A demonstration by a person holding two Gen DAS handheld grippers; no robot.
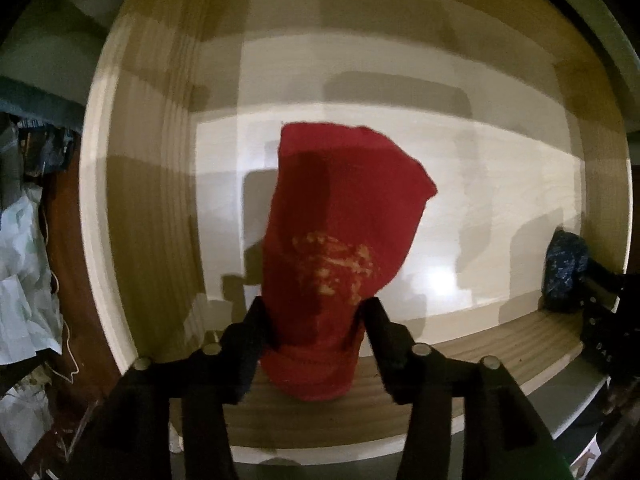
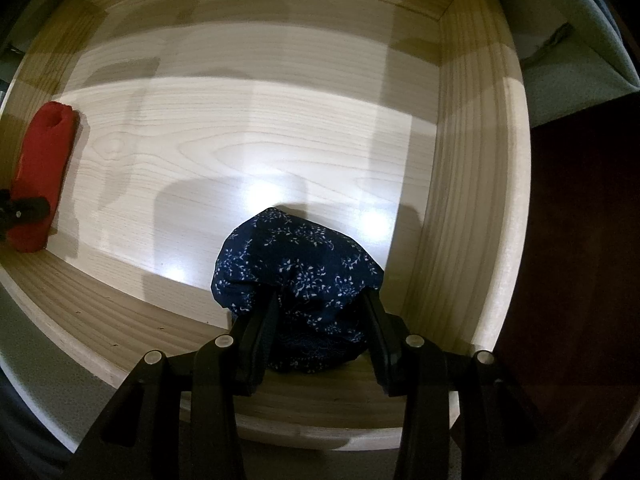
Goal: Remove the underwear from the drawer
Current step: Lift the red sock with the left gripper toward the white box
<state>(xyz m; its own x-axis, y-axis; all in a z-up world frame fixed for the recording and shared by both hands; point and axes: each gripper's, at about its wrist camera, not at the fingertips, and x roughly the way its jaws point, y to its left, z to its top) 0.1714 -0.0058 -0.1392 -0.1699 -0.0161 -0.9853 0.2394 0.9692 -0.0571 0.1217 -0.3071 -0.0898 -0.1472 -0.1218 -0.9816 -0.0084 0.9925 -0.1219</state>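
- A pale wooden drawer (image 2: 248,128) is lying open, its light-grained floor mostly bare.
- Two rolled garments are sitting inside: red underwear (image 1: 340,240) near the left wall, navy floral underwear (image 2: 296,280) by the right wall.
- The left claw (image 1: 316,320) is clamping the red roll; the right claw (image 2: 320,312) is clamping the navy one.

Lighting dim overall, with bright glare spots on pale wood surfaces. Dark reddish-brown furniture panel (image 2: 580,240) to the right. Grey-green carpeted floor (image 2: 576,76) beyond it. Crumpled white paper (image 1: 20,264) and mixed clutter on the far left, detail unclear.
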